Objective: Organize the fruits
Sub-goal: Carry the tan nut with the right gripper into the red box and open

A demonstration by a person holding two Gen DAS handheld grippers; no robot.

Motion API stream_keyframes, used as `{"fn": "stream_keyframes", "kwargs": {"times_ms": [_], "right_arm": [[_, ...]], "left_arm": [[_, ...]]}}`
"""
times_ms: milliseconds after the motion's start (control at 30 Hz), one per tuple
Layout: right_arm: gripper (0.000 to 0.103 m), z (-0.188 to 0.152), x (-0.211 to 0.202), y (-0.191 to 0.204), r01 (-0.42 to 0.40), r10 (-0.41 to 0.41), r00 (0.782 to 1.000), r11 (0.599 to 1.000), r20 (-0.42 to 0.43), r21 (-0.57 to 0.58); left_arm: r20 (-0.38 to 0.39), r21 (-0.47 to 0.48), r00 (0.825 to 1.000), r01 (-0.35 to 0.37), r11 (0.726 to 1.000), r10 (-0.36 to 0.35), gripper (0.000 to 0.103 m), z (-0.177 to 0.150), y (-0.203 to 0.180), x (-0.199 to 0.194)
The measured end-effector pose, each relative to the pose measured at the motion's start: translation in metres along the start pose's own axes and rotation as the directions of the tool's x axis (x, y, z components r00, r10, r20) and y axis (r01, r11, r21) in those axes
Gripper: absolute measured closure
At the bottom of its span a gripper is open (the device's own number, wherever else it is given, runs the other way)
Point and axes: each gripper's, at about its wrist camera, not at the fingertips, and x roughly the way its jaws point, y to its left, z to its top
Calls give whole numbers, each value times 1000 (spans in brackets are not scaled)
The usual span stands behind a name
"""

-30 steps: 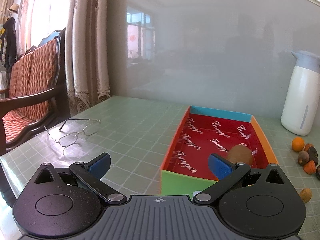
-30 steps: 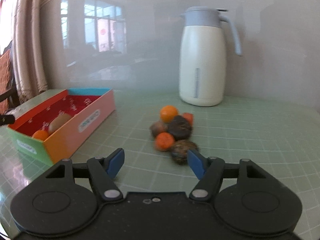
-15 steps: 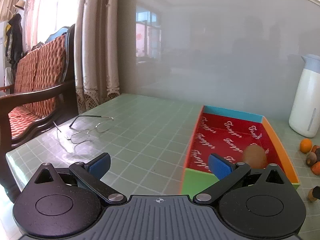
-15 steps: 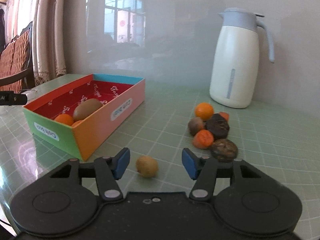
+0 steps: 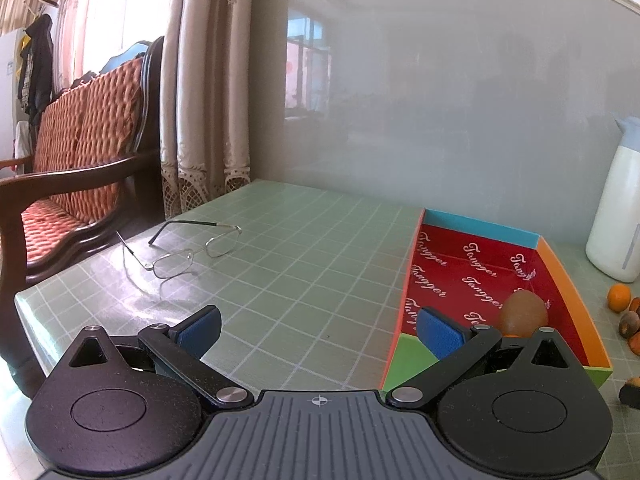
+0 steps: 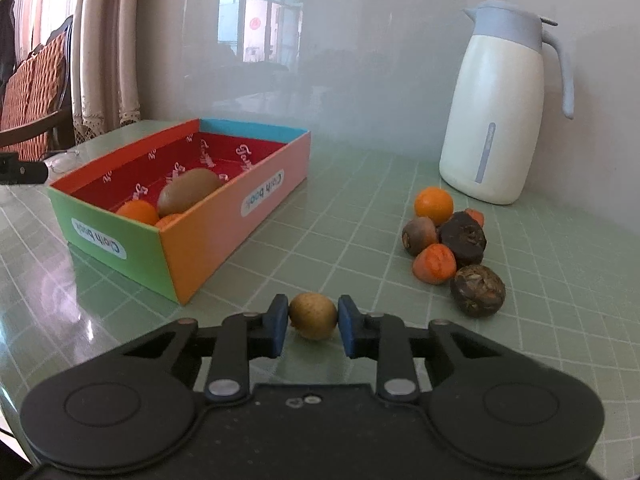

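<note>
**Right wrist view: small brown fruit caught between the jaws**

Right wrist view, read left to right. Well to the left of the jaws stands the open box, already holding a kiwi and orange fruits, so it is likely where the loose pieces are being gathered. Straight ahead, the right gripper has just been closing: its blue pads now press on both sides of a small brown fruit, which sits low over the table. It lay apart from the others, closest to the box, which may be why it is taken now. To the right of the jaws and further off, the remaining fruit pile sits clustered, pieces touching. Beyond it stands a white jug.

In the left wrist view, the left gripper has its jaws spread wide with nothing between them. It hovers beside the box's near corner, apparently waiting. Eyeglasses lie ahead to its left.
</note>
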Motion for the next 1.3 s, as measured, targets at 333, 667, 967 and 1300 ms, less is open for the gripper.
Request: {"fn": "stream_keyframes", "kwargs": {"times_ms": [333,667,967,1300], "right_arm": [[78,17,-9,9,-13,11,998,999,66,34],[78,35,-17,29,-52,43,985,997,167,50],[78,44,-11,56,-84,77,979,996,190,30],[71,49,3,74,-51,52,980,999,190,-12]], "left_arm": [[-6,-23,1000,-31,999,31,0,-2,22,-1],[-14,-36,997,-71,997,70,0,-7,52,-2],[-13,-42,997,-75,996,75,0,-8,62,-1],[-14,-27,998,-69,997,69,0,-7,60,-1]]}}
